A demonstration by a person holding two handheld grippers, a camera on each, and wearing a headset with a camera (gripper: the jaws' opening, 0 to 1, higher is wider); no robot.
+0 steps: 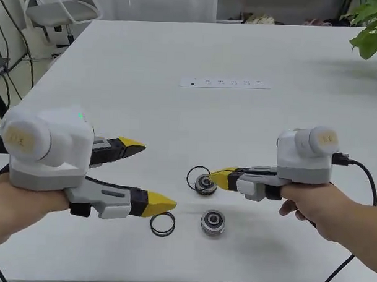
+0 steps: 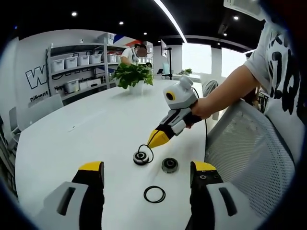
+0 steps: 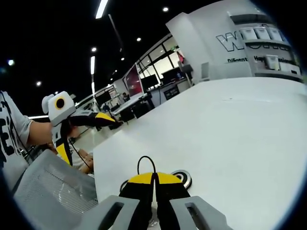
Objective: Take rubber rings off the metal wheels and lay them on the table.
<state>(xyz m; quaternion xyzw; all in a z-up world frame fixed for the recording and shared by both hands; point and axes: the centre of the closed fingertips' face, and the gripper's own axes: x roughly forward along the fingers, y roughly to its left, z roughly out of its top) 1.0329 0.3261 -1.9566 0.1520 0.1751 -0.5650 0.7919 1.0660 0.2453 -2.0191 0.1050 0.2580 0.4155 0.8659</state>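
Observation:
My right gripper (image 1: 219, 177) is shut on a thin black rubber ring (image 1: 195, 174), which loops up from a small metal wheel (image 1: 205, 185) on the white table (image 1: 177, 116). In the right gripper view the ring (image 3: 145, 164) arcs over the closed yellow tips (image 3: 154, 179), with the wheel (image 3: 183, 178) just behind. A second wheel (image 1: 213, 221) stands nearer me. A loose ring (image 1: 162, 223) lies flat to its left. My left gripper (image 1: 146, 174) hovers open left of the wheels, holding nothing. Seen from the left gripper view are the loose ring (image 2: 154, 194) and both wheels (image 2: 141, 158) (image 2: 169, 165).
A flush socket panel (image 1: 224, 83) sits mid-table farther back. A leafy plant (image 1: 372, 30) is at the far right corner and a white chair (image 1: 57, 12) beyond the far left edge. A black cable (image 1: 361, 168) trails from the right gripper.

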